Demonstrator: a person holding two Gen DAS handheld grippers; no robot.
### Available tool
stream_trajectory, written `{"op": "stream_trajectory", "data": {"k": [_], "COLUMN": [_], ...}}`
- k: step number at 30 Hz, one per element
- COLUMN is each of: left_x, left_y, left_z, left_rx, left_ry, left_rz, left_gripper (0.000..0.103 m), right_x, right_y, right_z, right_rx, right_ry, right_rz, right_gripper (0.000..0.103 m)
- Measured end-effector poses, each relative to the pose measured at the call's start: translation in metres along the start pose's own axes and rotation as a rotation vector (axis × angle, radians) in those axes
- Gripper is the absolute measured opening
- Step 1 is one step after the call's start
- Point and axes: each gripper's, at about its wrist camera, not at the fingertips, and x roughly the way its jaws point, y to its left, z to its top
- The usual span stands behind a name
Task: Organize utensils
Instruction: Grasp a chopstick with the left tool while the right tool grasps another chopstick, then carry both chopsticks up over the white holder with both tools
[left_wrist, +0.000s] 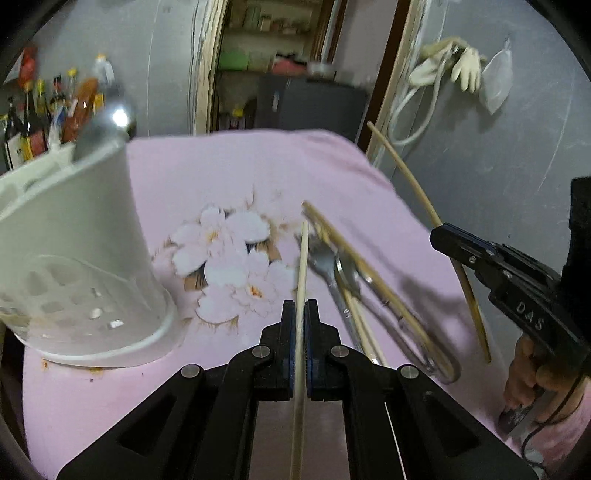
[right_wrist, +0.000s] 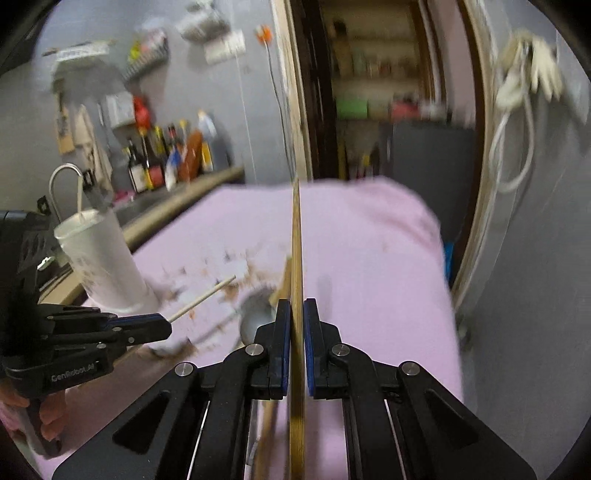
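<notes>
The left claw (left_wrist: 300, 314) is closed on a pale, straight wooden chopstick (left_wrist: 302, 266). The stick runs lengthwise between the blue-lined pads, its tip pointing forward over the worktop. The right claw (right_wrist: 294, 314) is likewise closed on a darker, yellow-brown bamboo chopstick (right_wrist: 296, 240), clamped between its pads and pointing away from the camera. In the left wrist view this same stick shows as a long curved line rising from the right claw's tip, clear of the cloth.

Just beyond the left claw, on the pink flower-printed cloth (left_wrist: 229, 177) that covers the worktop, lies a loose pile of remaining utensils: a metal fork (left_wrist: 320, 258), a metal spoon (left_wrist: 345, 271), further bamboo chopsticks (left_wrist: 354, 258) and what appears to be a wire whisk (left_wrist: 424, 350). These items overlap one another.

To the left of the pile stands a tall white plastic utensil holder with a perforated base (left_wrist: 74, 258). It stands upright on the cloth, well apart from the pile. A grey handle projects above its rim. The right wrist view shows a looped wire item and a thin pale stick standing in it.

Task status, as judged: partly complete. The holder already contains some items. Two chopsticks are gripped and not yet deposited. The fork, spoon, whisk and remaining chopsticks are still to be collected.
</notes>
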Motion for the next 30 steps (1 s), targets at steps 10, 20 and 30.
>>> {"op": "stream_trajectory", "data": {"k": [10,20,30], "left_x": [-0.062,-0.137,-0.183], "left_y": [0.004,0.012,0.100], "left_z": [0.004,0.027,0.047], "left_rx": [-0.046,-0.019,-0.165], "left_ry": [-0.329,-0.744,-0.906], "left_rz": [-0.037,0.094,0.096], "left_gripper": [0.002,0.002,0.003], "right_x": [-0.033,-0.064,-0.055], "right_y": [0.021,0.064,0.109], "right_z": [0.010,0.034,0.075], "right_rx": [-0.031,-0.118,-0.083], "right_ry": [-0.271,-0.625,-0.751], "right_rz": [-0.041,-0.149,0.004], "right_gripper": [0.005,0.005,0.005]}}
